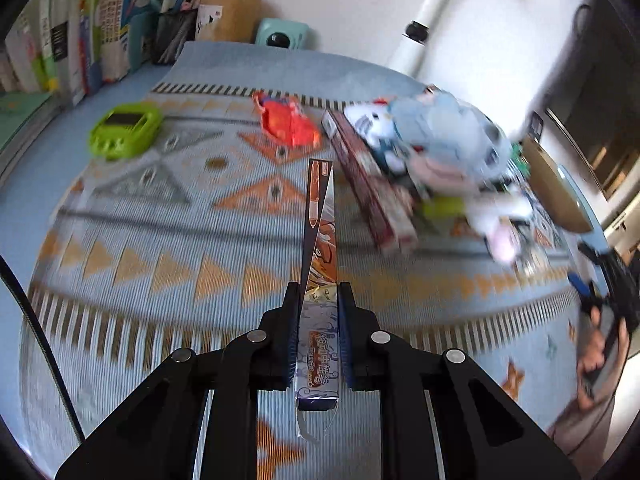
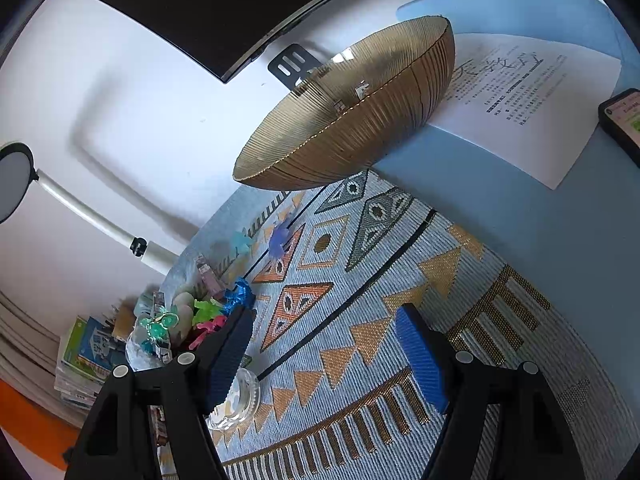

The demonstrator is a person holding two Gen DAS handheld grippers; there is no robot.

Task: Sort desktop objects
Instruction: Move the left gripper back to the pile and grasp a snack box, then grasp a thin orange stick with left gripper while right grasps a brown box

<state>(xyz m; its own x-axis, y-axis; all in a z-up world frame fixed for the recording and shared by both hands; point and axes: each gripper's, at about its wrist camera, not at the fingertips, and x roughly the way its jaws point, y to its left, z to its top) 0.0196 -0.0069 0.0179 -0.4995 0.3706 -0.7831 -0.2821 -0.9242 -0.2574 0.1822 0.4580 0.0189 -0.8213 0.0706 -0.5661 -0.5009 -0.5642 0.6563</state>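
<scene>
Bright daylight, motion blur smearing the plush toys, soft lamp shadow on the wall, fisheye-curved dark corners

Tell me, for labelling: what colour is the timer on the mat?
Lime green timer; left wrist view shows it best.

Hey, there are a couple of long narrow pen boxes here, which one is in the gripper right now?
The pale, orange-printed pen box, clamped between the left gripper pads and pointing away over the mat. The dark red box lies loose on the mat beside the plush toy.
</scene>
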